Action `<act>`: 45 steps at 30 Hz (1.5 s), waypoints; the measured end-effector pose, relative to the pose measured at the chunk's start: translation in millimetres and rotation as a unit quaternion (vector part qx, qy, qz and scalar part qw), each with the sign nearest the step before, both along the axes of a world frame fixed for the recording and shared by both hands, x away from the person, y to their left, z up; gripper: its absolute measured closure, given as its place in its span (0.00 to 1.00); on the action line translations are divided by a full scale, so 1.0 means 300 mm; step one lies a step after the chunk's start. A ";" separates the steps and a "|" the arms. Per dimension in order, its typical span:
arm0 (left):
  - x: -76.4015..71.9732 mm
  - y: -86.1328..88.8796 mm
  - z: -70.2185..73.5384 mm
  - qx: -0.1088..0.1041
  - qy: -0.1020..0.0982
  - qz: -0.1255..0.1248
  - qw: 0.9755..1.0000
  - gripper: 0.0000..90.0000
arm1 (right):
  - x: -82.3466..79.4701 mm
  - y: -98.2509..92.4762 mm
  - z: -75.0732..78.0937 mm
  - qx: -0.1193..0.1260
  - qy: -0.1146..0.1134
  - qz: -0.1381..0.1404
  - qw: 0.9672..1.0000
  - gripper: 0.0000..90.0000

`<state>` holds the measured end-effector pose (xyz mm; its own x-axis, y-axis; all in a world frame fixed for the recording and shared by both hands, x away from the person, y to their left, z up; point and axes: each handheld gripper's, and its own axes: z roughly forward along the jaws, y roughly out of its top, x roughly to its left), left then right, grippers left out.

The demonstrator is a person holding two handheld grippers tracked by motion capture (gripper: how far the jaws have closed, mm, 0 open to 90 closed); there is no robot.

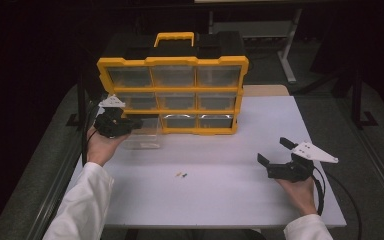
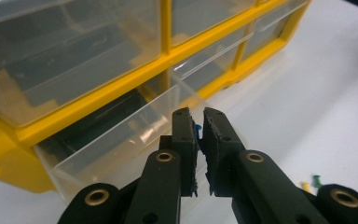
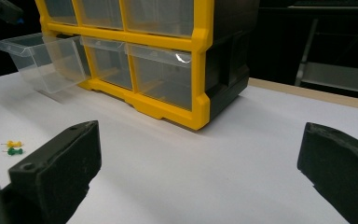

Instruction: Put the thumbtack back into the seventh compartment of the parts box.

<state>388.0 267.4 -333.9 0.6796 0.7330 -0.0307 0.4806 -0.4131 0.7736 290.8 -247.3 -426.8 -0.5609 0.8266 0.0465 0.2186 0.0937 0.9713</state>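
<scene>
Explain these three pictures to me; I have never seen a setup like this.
A person at a white table holds a hand tool with two black jaws, a gripper, in each hand. One picture looks down from above; the other two come from cameras riding on each gripper. The left gripper is shut on a small blue pushpin above a clear drawer pulled out of a yellow organizer. The right gripper rests open. A yellow pushpin and a green pushpin lie on the table.
</scene>
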 end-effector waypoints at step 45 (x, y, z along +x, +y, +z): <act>-0.082 0.007 -0.058 -0.059 -0.002 0.041 0.997 0.02 | -0.003 -0.001 0.003 0.002 0.006 0.005 1.000 0.00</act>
